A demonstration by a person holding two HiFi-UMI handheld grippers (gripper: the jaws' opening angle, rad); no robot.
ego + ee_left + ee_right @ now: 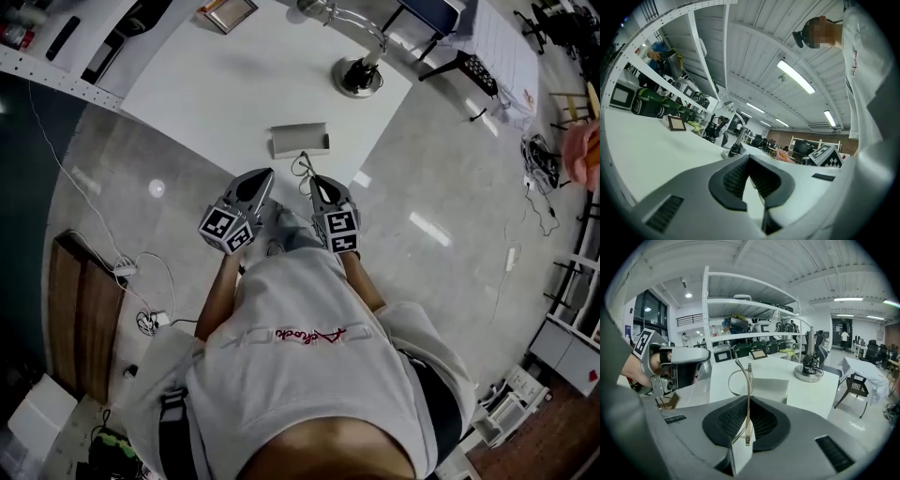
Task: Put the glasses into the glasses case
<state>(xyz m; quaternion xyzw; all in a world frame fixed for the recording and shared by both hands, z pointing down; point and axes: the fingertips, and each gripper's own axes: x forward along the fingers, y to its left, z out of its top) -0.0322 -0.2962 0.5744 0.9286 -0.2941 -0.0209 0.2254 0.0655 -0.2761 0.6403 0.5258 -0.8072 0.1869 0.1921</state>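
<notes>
A grey glasses case (300, 139) lies shut near the front edge of the white table (216, 94). Thin-framed glasses (304, 170) stick up from my right gripper (315, 181), which is shut on them just short of the table edge. In the right gripper view the frame (748, 394) stands upright between the pads, with the case (765, 389) right behind it. My left gripper (264, 178) hovers beside the right one, a little to its left. Its jaws meet at the tip (749, 158) with nothing between them.
A lamp base (357, 75) stands at the far side of the table and a picture frame (228, 11) at its back edge. Shelving runs along the left. Cables (141, 281) and a wooden bench (80, 309) are on the floor to the left. A chair (427, 19) stands behind the table.
</notes>
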